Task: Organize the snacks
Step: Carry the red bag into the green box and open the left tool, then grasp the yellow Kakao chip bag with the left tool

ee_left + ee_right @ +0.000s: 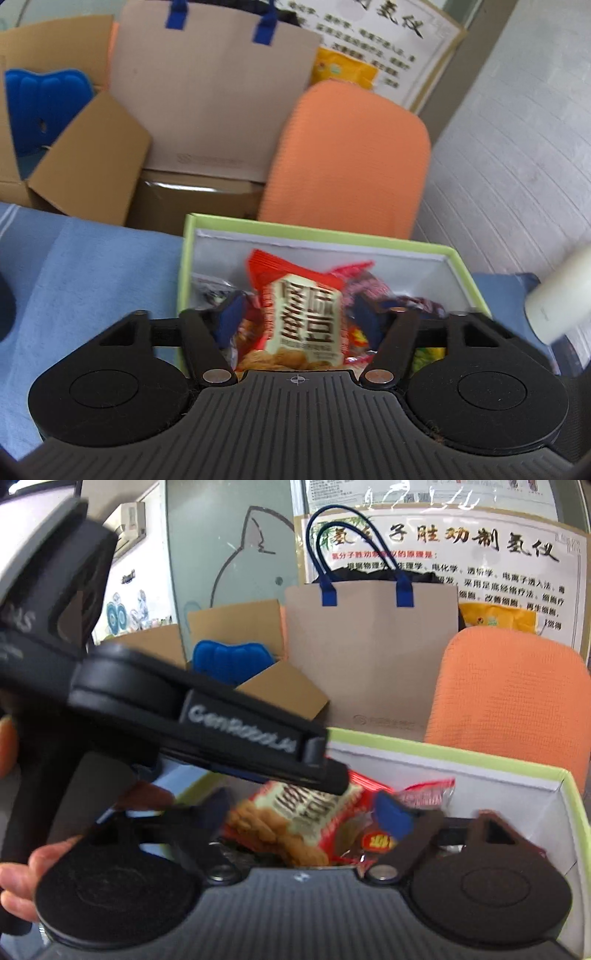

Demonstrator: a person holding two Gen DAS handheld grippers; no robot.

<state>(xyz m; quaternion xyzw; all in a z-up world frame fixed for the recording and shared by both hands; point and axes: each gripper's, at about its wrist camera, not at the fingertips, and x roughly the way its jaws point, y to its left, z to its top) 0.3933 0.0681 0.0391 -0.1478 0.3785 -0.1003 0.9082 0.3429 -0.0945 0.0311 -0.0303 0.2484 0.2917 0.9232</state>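
A green-rimmed white box sits on a blue cloth and holds several snack packets. A red and cream snack bag stands between the fingers of my left gripper, whose blue pads sit apart on either side of it, over the box. In the right wrist view the same bag lies between the open fingers of my right gripper, just above the box. The left gripper's body crosses that view from the left, above the bag.
An orange chair back stands right behind the box. Cardboard boxes and a tan paper bag with blue handles sit behind the table. A white cylinder shows at the right. A hand holds the left tool.
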